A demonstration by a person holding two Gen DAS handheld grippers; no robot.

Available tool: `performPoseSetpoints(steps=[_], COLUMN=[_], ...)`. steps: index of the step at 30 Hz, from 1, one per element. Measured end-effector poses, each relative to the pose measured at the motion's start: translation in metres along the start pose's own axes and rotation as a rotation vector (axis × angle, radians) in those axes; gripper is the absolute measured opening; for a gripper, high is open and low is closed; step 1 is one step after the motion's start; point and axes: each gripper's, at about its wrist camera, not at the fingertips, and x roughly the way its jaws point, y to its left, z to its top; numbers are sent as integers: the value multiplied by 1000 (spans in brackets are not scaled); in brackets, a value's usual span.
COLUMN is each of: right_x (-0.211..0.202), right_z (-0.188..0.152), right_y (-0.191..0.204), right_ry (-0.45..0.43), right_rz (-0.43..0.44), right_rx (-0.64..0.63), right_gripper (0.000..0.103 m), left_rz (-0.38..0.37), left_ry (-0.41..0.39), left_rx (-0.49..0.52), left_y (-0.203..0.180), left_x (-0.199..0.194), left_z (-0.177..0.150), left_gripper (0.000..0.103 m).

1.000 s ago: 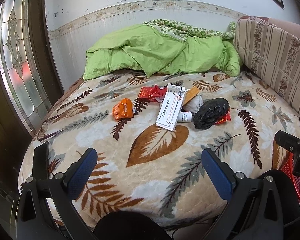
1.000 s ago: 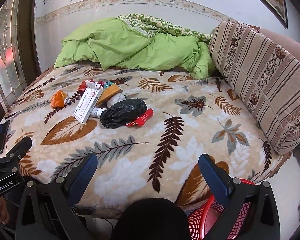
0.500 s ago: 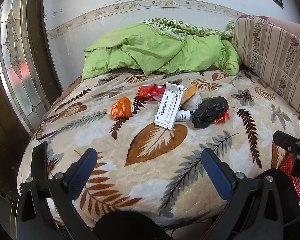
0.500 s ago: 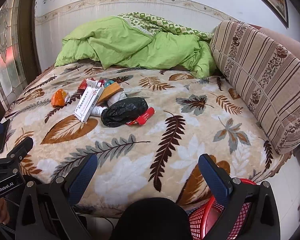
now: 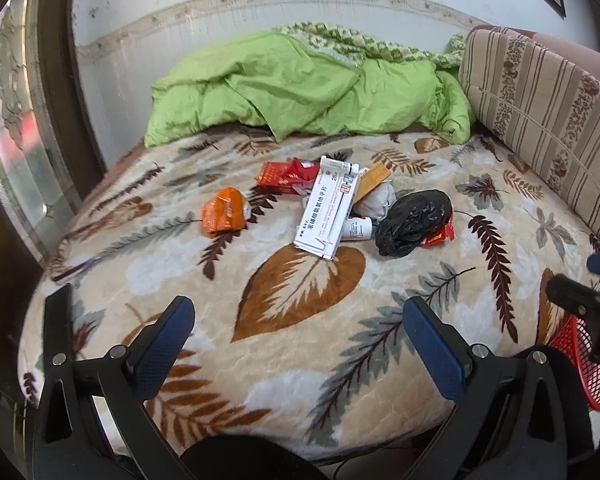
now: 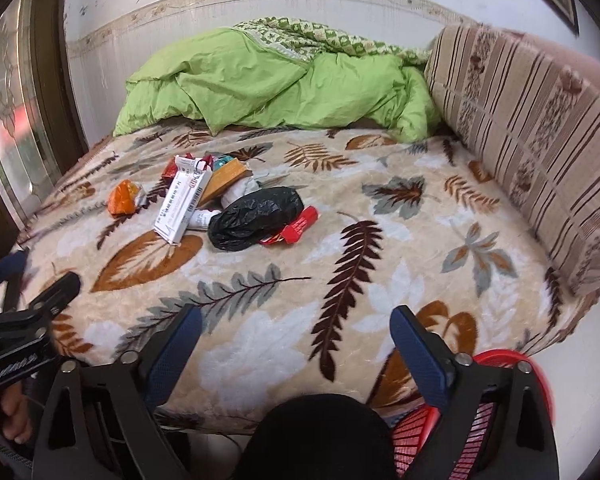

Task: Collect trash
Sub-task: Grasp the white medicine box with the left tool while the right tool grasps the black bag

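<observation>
Trash [image 5: 340,208] lies heaped mid-bed on the leaf-print blanket [image 5: 300,288], just short of the green duvet [image 5: 308,92]. Left gripper [image 5: 296,336] is spread, empty. Right gripper [image 6: 296,340], jaws just narrowing yet apart, holds nothing.

Plush, matt leaf-print blanket [image 5: 300,344] of fleecy cloth; beyond its far edge, thin green quilt [image 5: 308,92] with slight sheen. At blanket centre: smooth white cardboard box [image 5: 327,212], crinkled glossy black plastic bag [image 5: 414,222], shiny orange foil wrapper [image 5: 224,215]. Beside blanket's near corner, red plastic mesh basket [image 6: 432,426]. Textured blue pads [image 6: 416,356] on matt black plastic.
</observation>
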Motion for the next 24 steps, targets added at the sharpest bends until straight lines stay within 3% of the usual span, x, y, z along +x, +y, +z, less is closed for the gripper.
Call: performPoseSetpoints(steps=[3,13,19,20,23,24], right_x=[6,20,31,33,42,46], right_z=[1,3,11,14,25,30], right_y=[-6,-20,-26,-26,-24,-24], right_ry=[22,46,62,60,60,59], right_rz=[44,53,126,142,185,200], right_rx=[40,92,116,114,110,114], right_gripper=[89,89,89,89,89,89], left_rz=[-6,-67,-15,-23,-32,-43], left_ry=[25,115,149,154,169,177], left_rx=[13,46,61,56,47,38], left_y=[2,-6,-9,-9,-10,-10], left_x=[23,122,173,179,190,194], left_z=[13,61,76,78,81,82], left_gripper=[103,103,102,100,75,61])
